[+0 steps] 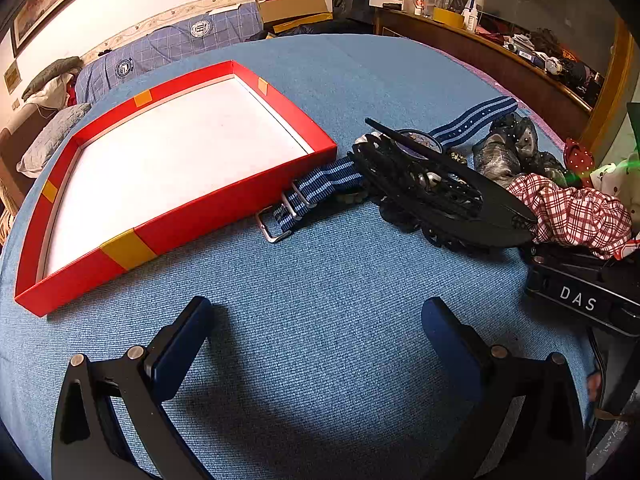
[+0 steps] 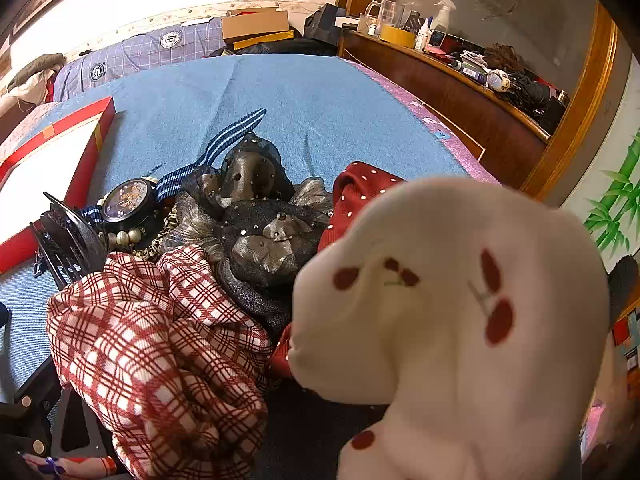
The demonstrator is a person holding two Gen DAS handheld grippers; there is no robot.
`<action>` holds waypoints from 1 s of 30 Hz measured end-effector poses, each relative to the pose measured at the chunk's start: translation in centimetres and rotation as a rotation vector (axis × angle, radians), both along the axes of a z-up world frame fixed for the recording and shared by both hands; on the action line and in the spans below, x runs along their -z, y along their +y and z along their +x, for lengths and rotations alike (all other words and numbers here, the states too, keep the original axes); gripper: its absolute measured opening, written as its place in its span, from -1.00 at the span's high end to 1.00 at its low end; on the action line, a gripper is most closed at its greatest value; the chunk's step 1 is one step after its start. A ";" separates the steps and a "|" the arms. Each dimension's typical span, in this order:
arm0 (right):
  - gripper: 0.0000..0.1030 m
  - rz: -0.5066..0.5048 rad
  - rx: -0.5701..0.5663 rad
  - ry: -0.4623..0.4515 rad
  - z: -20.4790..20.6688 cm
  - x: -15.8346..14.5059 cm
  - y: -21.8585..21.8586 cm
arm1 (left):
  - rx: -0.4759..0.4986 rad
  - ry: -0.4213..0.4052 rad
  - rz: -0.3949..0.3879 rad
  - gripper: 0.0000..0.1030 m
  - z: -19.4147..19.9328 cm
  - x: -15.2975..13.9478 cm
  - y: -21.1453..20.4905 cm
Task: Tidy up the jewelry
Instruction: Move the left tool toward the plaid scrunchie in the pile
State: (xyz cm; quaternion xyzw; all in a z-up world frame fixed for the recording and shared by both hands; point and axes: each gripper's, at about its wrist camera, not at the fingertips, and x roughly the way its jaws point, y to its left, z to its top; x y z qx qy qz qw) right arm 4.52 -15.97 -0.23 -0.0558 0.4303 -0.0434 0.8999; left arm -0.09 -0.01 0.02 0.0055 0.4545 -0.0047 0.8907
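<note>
A red box lid (image 1: 224, 204) with a white inside lies empty on the blue cloth, also at the left edge of the right wrist view (image 2: 90, 148). To its right lies a pile: a watch (image 2: 128, 202) on a blue striped strap (image 1: 316, 188), a black hair claw (image 1: 436, 188), pearls (image 2: 124, 236), a grey-black bow (image 2: 260, 224), a red plaid scrunchie (image 2: 160, 344) and a red dotted bow (image 2: 360, 188). My left gripper (image 1: 318, 320) is open and empty, low over the cloth. In the right wrist view a white cherry-print scrunchie (image 2: 452, 320) fills the front and hides my right gripper's fingers.
The right gripper's black body, marked DAS (image 1: 580, 300), lies by the pile. A wooden shelf (image 2: 460, 76) with bottles and clutter runs along the right. Pillows and cardboard boxes (image 1: 292, 8) lie beyond the far edge of the cloth.
</note>
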 end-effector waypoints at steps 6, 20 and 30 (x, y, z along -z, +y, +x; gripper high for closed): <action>-0.99 0.000 0.001 0.000 0.0 0.0 0.0 | 0.000 0.000 0.000 -0.99 0.0 0.0 0.0; -0.99 0.052 0.061 -0.016 -5.1 -1.8 -0.3 | 0.104 -0.132 -0.027 -0.99 -2.4 -2.4 -0.7; -0.89 0.022 0.118 -0.182 -12.8 -5.6 -4.4 | 0.281 -0.138 -0.097 -0.99 -2.6 -3.1 -2.0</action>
